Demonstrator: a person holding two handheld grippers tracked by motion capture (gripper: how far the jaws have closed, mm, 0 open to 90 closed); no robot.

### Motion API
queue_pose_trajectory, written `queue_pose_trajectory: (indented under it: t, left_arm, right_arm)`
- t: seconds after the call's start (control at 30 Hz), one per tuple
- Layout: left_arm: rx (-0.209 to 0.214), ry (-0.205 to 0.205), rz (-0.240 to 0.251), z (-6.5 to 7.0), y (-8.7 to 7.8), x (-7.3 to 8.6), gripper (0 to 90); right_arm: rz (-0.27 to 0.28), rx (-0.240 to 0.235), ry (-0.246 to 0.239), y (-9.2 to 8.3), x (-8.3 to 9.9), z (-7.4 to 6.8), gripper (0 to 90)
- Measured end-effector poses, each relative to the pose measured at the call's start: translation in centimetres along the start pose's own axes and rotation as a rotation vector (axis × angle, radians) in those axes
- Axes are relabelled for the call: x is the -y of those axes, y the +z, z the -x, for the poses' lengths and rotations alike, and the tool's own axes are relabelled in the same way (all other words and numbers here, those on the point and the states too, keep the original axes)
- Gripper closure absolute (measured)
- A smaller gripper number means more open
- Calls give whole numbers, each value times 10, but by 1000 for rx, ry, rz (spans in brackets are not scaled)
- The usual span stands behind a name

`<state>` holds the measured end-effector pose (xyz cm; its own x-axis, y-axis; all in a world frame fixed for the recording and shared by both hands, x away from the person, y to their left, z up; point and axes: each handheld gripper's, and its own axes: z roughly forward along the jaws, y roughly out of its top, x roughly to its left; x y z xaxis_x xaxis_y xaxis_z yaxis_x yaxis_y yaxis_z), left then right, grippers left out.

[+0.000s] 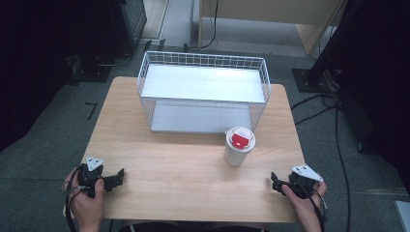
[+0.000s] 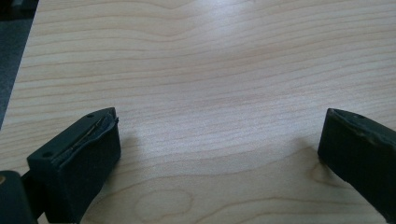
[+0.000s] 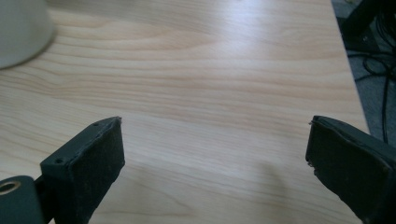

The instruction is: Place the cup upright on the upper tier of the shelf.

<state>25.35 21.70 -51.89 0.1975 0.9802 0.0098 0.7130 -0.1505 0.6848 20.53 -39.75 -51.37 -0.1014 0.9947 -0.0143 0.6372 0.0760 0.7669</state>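
Grippers rest low at the near edge of the wooden table [image 1: 193,169], one in each of my hands, and neither holds anything. My left gripper [image 1: 117,177] sits at the near left corner, jaws spread wide over bare wood; in the left gripper view [image 2: 219,135] nothing lies between them. My right gripper [image 1: 274,182] sits at the near right corner, jaws just as wide, with bare wood between them in the right gripper view [image 3: 215,144] too.

The thing nearest to me is the white cup with a red-tabbed lid [image 1: 239,146]. It stands upright ahead of my right gripper and a little to its left, apart from it. In the right gripper view its pale wall [image 3: 21,30] shows at the upper left, blurred, so I cannot make out detail there. From my left gripper it stands well off to the right and farther ahead.

Just beyond the cup stands a white wire basket shelf [image 1: 203,89], with an upper and a lower grey board, its open front facing me. The cup stands just in front of its lower right corner; whether they touch I cannot tell.

I judge the wide jaws are set that way because the cup is broad, and my right gripper is the closer one for taking it. Nothing has been grasped yet.
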Motion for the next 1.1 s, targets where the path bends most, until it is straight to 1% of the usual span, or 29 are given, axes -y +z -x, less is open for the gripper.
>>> queue_pose_trajectory:
  t: [0.03, 0.07, 0.1, 0.17, 0.27, 0.3, 0.4, 0.5, 0.57, 0.6, 0.63, 0.77, 0.87, 0.93, 1.03, 1.1]
  left_arm:
    - [0, 0, 0, 0, 0, 0, 0]
    - [0, 0, 0, 0, 0, 0, 0]
    - [0, 0, -1, 0, 0, 0, 0]
    - [0, 0, 0, 0, 0, 0, 0]
    - [0, 0, 0, 0, 0, 0, 0]
    - [0, 1, -1, 0, 0, 0, 0]
    - [0, 1, -1, 0, 0, 0, 0]
    - [0, 2, -2, 0, 0, 0, 0]
    - [1, 2, -2, 0, 0, 0, 0]
    - [0, 2, -1, 0, 0, 0, 0]
    - [0, 2, -2, 0, 0, 0, 0]
    - [1, 2, -1, 0, 0, 0, 0]
    - [0, 1, 0, 0, 0, 0, 0]
    - [0, 2, 0, 0, 0, 0, 0]
    - [0, 2, -1, 0, 0, 0, 0]
    - [0, 2, -1, 0, 0, 0, 0]
  right_arm:
    - [0, 0, 0, 0, 0, 0, 46]
    - [1, -8, 3, -1, -1, -3, 46]
    - [13, -26, -2, -2, -4, -9, 50]
    - [16, -32, -2, -2, -5, -11, 51]
    - [33, -57, -2, -3, -10, -19, 54]
    - [38, -68, -2, -3, -13, -25, 56]
    - [49, -78, -18, -4, -18, -32, 56]
    - [57, -88, -26, -4, -21, -35, 58]
    - [65, -105, -15, -5, -25, -39, 60]
    - [67, -110, -17, -5, -26, -40, 60]
    - [76, -118, -22, -5, -30, -45, 61]
    - [85, -130, -35, -5, -34, -50, 62]
    - [94, -150, -49, -4, -39, -58, 62]
    - [96, -154, -54, -4, -40, -60, 62]
    - [104, -174, -62, -3, -45, -67, 63]
    - [104, -182, -64, -3, -45, -69, 63]
